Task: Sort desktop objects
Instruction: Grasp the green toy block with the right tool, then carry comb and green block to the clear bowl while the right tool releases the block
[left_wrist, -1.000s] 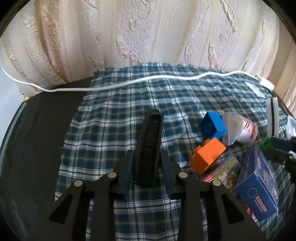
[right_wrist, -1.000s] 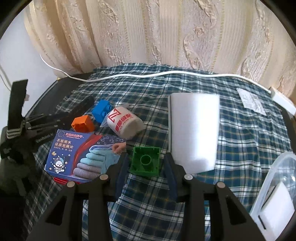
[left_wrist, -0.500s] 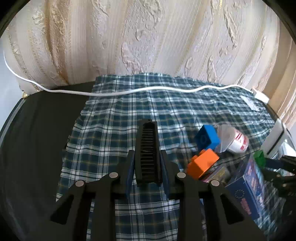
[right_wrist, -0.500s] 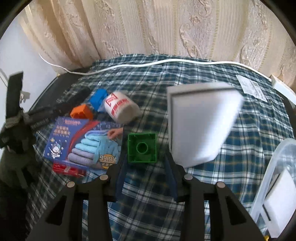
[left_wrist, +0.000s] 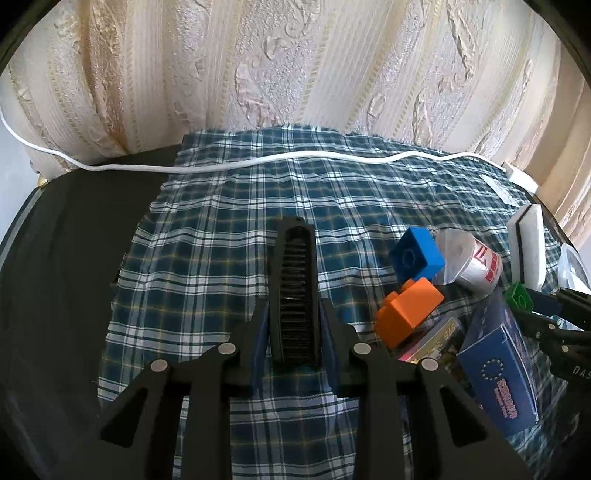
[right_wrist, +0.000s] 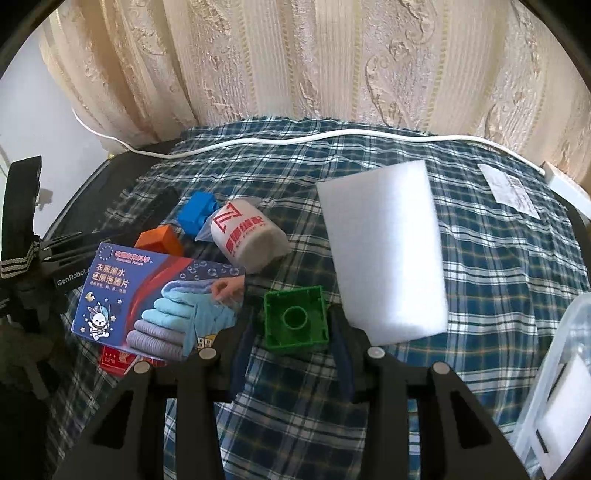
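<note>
Checked blue-and-white cloth (right_wrist: 369, 192) covers most of the dark worktop (left_wrist: 74, 258), with a white cable (left_wrist: 258, 162) running across its far edge below the patterned cream curtain (right_wrist: 295, 55). A clear plastic bin (right_wrist: 565, 369) stands at the right edge of the right wrist view, something white inside it. A large white foam block (right_wrist: 384, 251) sits just right of the right gripper (right_wrist: 295, 325), touching or nearly touching the green brick (right_wrist: 296, 317); I cannot tell which. A blue printed box (right_wrist: 162, 295) lies left of that gripper, over a red packet (right_wrist: 114, 360) that shows beneath its near corner. Beyond the box rests a white roll in clear wrap (right_wrist: 247, 236), then a blue brick (right_wrist: 195, 212) and an orange brick (right_wrist: 159, 240) close together. The left gripper (left_wrist: 294, 325) has its jaws clamped on a long black comb-like piece (left_wrist: 295, 291) that points forward over the cloth, left of the pile of bricks and box. The right gripper's jaws are closed against the sides of the green brick, its hollow underside facing the camera, held above the cloth near the box's corner. A small paper slip (right_wrist: 511, 188) lies far right on the cloth
</note>
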